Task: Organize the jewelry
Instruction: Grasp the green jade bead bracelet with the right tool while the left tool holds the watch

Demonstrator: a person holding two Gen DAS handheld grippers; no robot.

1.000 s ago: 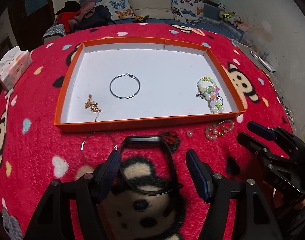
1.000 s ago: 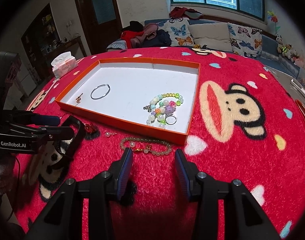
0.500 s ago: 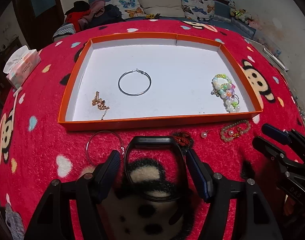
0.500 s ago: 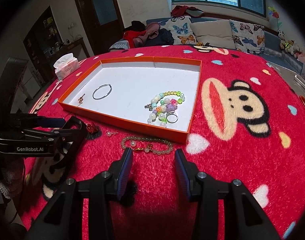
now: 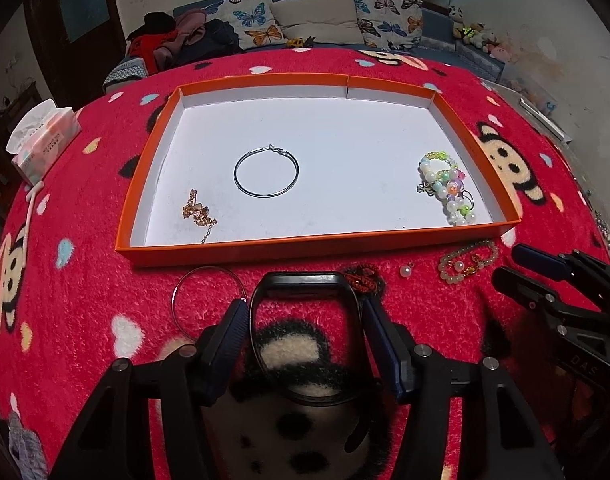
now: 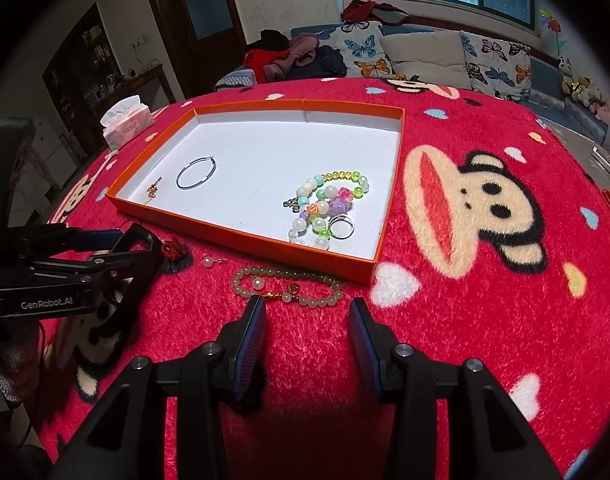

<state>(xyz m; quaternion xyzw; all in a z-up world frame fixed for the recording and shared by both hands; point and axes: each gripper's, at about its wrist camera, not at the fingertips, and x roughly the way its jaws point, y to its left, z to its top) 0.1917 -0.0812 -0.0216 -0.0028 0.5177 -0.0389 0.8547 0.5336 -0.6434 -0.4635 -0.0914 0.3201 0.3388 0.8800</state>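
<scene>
A black wristband [image 5: 301,280] lies on the red blanket in front of the orange tray [image 5: 321,246]. My left gripper [image 5: 303,320] straddles the wristband and its jaws are closing. The pads stand right at its two sides, and the loop is not squeezed out of shape. From the right wrist view the left gripper [image 6: 101,248] shows with the wristband [image 6: 139,240] between its fingers. My right gripper [image 6: 307,312] is open with nothing in it, just short of a pale bead bracelet [image 6: 257,282]. In the tray lie a silver hoop [image 5: 266,196], a gold chain [image 5: 197,212], a coloured bead bracelet [image 5: 445,184] and a ring [image 6: 341,227].
On the blanket in front of the tray lie a second silver hoop [image 5: 209,267], a red charm [image 5: 363,276] and a pearl earring [image 5: 404,271]. A tissue pack [image 5: 45,140] stands at the far left. A sofa with cushions runs behind the table.
The left gripper's jaws have narrowed around the black wristband. The right gripper and the jewelry have stayed where they were.
</scene>
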